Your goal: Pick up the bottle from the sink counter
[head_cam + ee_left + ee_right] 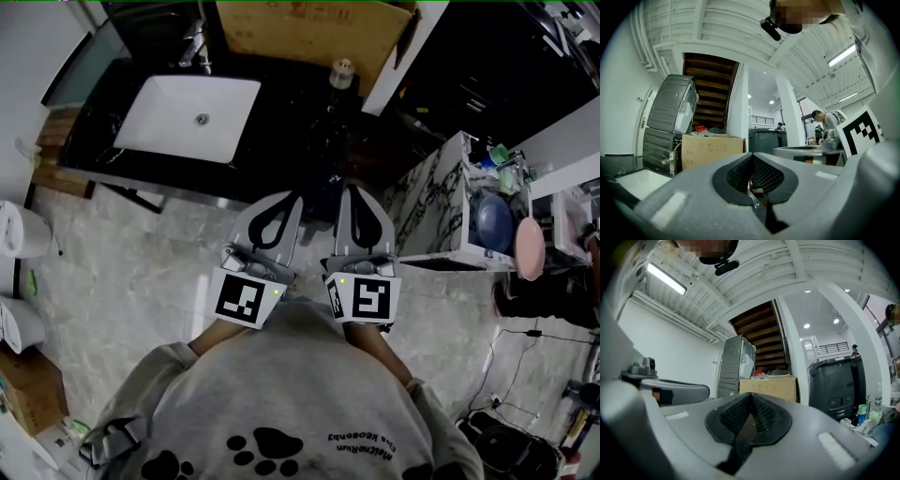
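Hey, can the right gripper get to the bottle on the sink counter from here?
Probably yes. The bottle stands in the open on the sink counter, by the cardboard box, and nothing lies between it and the right gripper. Its jaws are shut, though, so they must open first.

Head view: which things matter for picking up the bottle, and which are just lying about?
Belong to the job: bottle, sink counter, left gripper, right gripper, both shut and empty.
Just lying about: basin, tap, cardboard box, blue bowl, pink plate.
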